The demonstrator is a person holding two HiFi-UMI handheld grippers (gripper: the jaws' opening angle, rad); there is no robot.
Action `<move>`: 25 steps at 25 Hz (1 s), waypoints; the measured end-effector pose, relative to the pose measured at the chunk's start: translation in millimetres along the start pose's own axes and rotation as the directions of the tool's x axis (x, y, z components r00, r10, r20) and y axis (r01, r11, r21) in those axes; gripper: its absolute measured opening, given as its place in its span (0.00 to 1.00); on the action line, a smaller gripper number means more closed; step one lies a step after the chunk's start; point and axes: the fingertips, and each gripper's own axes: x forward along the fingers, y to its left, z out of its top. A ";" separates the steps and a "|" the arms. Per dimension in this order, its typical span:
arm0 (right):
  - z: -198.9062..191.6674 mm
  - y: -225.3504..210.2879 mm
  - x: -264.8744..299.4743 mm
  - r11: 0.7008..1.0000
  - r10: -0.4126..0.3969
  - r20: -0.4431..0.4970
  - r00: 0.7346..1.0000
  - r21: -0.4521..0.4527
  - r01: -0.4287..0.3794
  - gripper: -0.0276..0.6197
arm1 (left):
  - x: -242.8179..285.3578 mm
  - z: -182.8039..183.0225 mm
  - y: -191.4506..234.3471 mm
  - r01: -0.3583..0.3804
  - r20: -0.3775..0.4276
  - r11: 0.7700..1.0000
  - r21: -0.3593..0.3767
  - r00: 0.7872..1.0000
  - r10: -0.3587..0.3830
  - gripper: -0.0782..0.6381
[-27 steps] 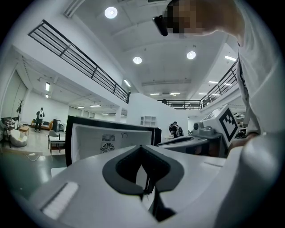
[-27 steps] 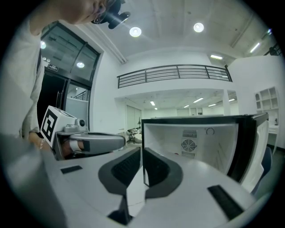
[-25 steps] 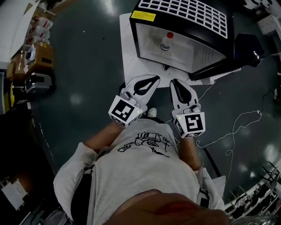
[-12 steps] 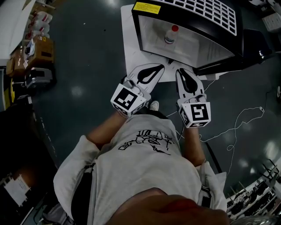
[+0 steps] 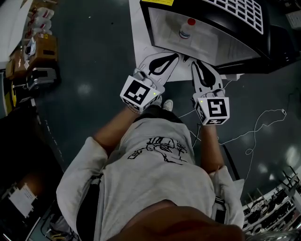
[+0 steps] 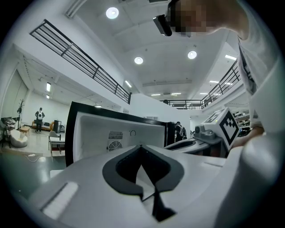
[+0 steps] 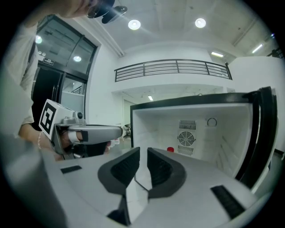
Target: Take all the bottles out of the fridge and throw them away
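Note:
A black mini fridge (image 5: pixel 221 9) stands open on the floor, its white inside facing me. One clear bottle with a red cap (image 5: pixel 187 29) stands upright inside, toward the back; only its red cap (image 7: pixel 170 149) shows in the right gripper view. My left gripper (image 5: pixel 177 55) is shut and empty, its tips just at the lower front edge of the fridge opening. Beside it my right gripper (image 5: pixel 194 63) is also shut and empty, a little short of the opening. In the left gripper view the fridge (image 6: pixel 111 129) fills the space ahead of the jaws.
The fridge sits on a white sheet (image 5: pixel 136 47). Its door (image 5: pixel 280 44) hangs open at the right. A white cable (image 5: pixel 263 117) trails over the dark floor at the right. Boxes and gear (image 5: pixel 40 61) line the left edge. A person (image 6: pixel 39 118) stands far off.
Both grippers have moved forward and a little down toward the fridge opening, side by side. Both stayed shut. The bottle has not moved.

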 end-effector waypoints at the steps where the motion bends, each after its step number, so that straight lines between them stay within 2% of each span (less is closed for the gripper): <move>1: -1.0 -0.4 3.1 1.000 -0.001 -0.001 1.000 -0.001 0.001 0.07 | 0.9 -1.5 3.2 -0.001 -0.001 1.000 0.000 1.000 0.001 0.12; 14: -18.7 -20.2 37.9 0.999 -0.034 -0.008 0.999 -0.012 0.034 0.18 | 24.5 -25.1 33.9 -0.001 -0.014 1.000 0.010 1.000 0.001 0.12; 25: -30.6 -51.2 78.8 0.995 -0.067 -0.003 0.998 -0.079 0.067 0.23 | 51.0 -53.3 64.2 -0.033 -0.026 0.999 0.030 0.999 0.034 0.12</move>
